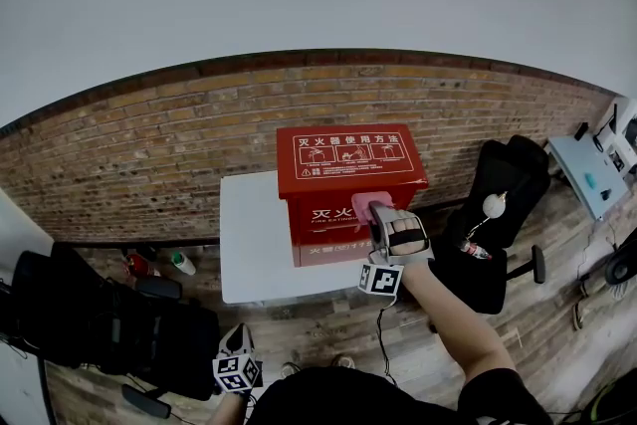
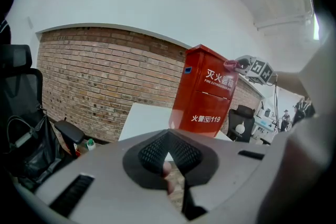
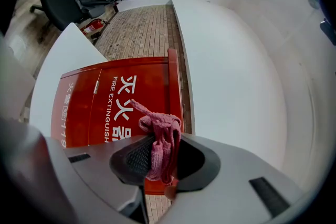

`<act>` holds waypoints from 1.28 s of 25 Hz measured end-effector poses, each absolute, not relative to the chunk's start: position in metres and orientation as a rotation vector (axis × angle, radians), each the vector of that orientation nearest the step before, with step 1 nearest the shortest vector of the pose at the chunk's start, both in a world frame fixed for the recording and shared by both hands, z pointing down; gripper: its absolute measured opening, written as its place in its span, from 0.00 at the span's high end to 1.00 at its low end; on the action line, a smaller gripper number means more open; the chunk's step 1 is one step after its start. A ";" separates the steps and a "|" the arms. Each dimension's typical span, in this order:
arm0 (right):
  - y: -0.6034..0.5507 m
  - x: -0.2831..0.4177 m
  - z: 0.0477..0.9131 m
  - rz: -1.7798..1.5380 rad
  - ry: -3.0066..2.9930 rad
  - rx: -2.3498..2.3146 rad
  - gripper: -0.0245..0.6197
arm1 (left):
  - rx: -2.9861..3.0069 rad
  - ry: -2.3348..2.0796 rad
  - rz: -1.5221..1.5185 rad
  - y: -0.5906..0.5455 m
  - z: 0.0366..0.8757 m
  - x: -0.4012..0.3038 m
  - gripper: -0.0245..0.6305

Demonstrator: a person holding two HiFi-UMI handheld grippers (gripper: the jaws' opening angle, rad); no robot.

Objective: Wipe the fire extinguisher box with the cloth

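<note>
The fire extinguisher box (image 1: 343, 164) is standing upright on the rear right part of a white table (image 1: 254, 239), with its back towards a brick wall (image 1: 149, 154). The box is red, and white lettering is showing on its sloping top and on its front face.

The cloth (image 3: 159, 136) is pink and bunched. It is sitting at the upper right area of the box's front face, and the left gripper view is showing it meeting the box's edge there. One twisted end of the cloth is pointing out towards the lettering.

The right gripper (image 3: 157, 148) is clamping the cloth. Its jaws are closing on the fabric, which is filling the gap between the dark pads and hanging below them. In the head view, this gripper is reaching forward from the person's right arm to the box front, above the table's near edge.

The left gripper (image 1: 237, 358) is hanging low, in front of the table and well apart from the box. Its jaws are pressing together at the tips and are gripping nothing.

A black chair (image 1: 109, 323) is standing on the wooden floor (image 1: 328, 318) to the left of the table. A second black chair (image 1: 503, 184) is standing to the right of it.
</note>
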State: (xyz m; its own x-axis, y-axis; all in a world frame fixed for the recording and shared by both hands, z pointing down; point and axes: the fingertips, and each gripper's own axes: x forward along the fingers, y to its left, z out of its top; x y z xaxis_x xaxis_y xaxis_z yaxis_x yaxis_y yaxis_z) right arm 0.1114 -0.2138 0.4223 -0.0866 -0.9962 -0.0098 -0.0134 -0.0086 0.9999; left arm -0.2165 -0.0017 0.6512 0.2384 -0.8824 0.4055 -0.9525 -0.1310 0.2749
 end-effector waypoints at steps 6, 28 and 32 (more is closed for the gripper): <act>-0.212 0.081 0.420 -1.292 -1.306 1.168 0.81 | 2.035 -1.686 0.197 0.000 0.658 -0.228 0.93; -0.219 0.067 0.454 -1.279 -1.223 1.203 0.81 | 2.016 -1.614 0.235 0.017 0.671 -0.277 0.93; -0.220 0.067 0.459 -1.268 -1.219 1.207 0.81 | 2.006 -1.619 0.258 0.022 0.671 -0.283 0.93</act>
State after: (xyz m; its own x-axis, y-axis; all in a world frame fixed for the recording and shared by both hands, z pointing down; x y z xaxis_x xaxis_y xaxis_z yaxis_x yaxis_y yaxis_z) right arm 0.0665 -0.2196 0.4587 -0.0420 -0.9986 -0.0320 0.0074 -0.0324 0.9994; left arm -0.2830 0.0218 0.6710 0.2581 -0.8442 0.4698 -0.9485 -0.1289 0.2895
